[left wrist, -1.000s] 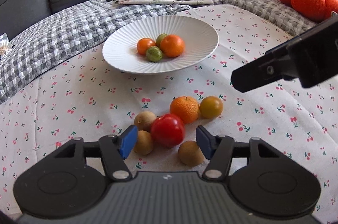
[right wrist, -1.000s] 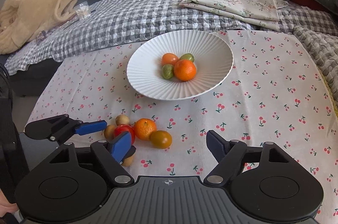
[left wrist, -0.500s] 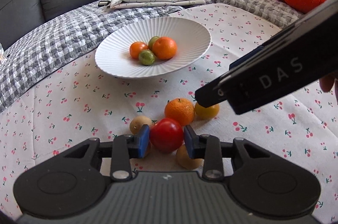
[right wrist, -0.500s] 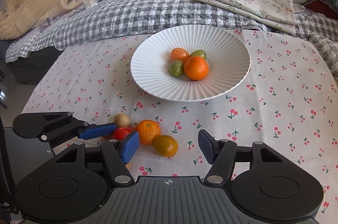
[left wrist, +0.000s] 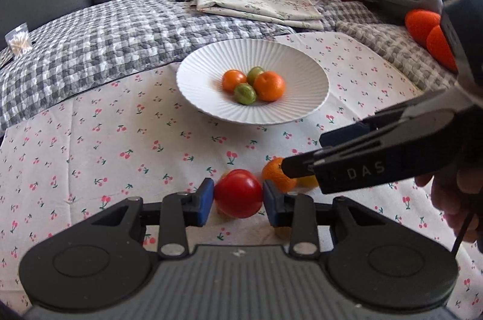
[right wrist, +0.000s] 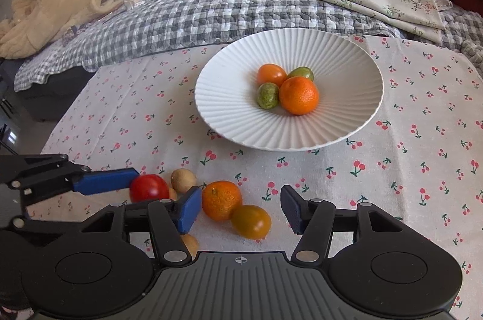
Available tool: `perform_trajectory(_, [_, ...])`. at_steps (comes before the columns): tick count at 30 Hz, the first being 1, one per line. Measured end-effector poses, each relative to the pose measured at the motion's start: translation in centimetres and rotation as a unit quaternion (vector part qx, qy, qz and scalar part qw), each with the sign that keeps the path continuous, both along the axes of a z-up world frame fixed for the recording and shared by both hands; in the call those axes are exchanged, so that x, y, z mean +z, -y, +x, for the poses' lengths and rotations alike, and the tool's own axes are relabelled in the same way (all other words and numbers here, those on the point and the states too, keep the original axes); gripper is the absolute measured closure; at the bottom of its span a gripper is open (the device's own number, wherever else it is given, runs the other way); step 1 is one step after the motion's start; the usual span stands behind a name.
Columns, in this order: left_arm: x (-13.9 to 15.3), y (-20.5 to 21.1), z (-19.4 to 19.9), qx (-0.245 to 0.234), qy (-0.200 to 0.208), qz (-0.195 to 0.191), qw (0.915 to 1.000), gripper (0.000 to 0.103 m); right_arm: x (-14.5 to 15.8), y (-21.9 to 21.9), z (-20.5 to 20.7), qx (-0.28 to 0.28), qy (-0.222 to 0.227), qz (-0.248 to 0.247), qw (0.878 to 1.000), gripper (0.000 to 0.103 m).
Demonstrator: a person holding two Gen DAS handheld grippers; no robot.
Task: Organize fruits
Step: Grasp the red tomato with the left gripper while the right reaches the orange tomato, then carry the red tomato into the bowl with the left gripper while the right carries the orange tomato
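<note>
At lower centre, a red tomato (left wrist: pixel 238 193) is clamped by the left hand-held gripper (left wrist: pixel 238 200), while the right hand-held gripper (right wrist: pixel 240 209), seemingly untouching, is held part-open around two fruits.

Red tomato (left wrist: pixel 238 193), white ribbed plate (left wrist: pixel 302 108), cherry-print cloth (left wrist: pixel 120 139), grey-checked blanket (left wrist: pixel 90 42)

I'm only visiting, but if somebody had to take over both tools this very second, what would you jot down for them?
Left tool: shut on the red tomato, its pads pressing both sides.
Right tool: open, jaws just been closing around the loose orange and yellow-green tomato, not yet touching them.
Done: four fruits lie in the white plate.
Left: the tomato, orange, yellow-green tomato and small brown fruits on the cherry tablecloth need to go into the plate.
</note>
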State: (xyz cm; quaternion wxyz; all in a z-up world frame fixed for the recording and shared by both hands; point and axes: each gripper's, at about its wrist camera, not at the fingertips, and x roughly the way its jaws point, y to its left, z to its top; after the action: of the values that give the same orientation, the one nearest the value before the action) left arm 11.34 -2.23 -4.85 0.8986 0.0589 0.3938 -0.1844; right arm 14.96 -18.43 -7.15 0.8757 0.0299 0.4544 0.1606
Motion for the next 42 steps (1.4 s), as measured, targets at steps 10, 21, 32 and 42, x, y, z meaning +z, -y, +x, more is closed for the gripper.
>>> perform_trajectory(10, [0.2,-3.5,1.5,0.066,-0.02,-0.041,0.9967,0.069,-2.1,-3.2,0.4,0.043,0.01,-0.046,0.998,0.065])
perform_trajectory(21, [0.9,-4.1,1.7,0.08,-0.011,-0.061,0.9949,0.069,0.9,-2.3,0.0,0.036,0.026,-0.018,0.999,0.07])
perform_trajectory(32, [2.2,-5.0,1.9,0.099,0.011,-0.094,0.9905,0.069,5.2,3.5,-0.6,-0.047,0.047,0.036,0.997,0.07])
perform_trajectory(42, [2.3,-3.3,2.4,0.081,0.029,-0.102,0.9911,0.069,6.1,7.0,0.0,-0.11,0.052,0.051,0.991,0.07])
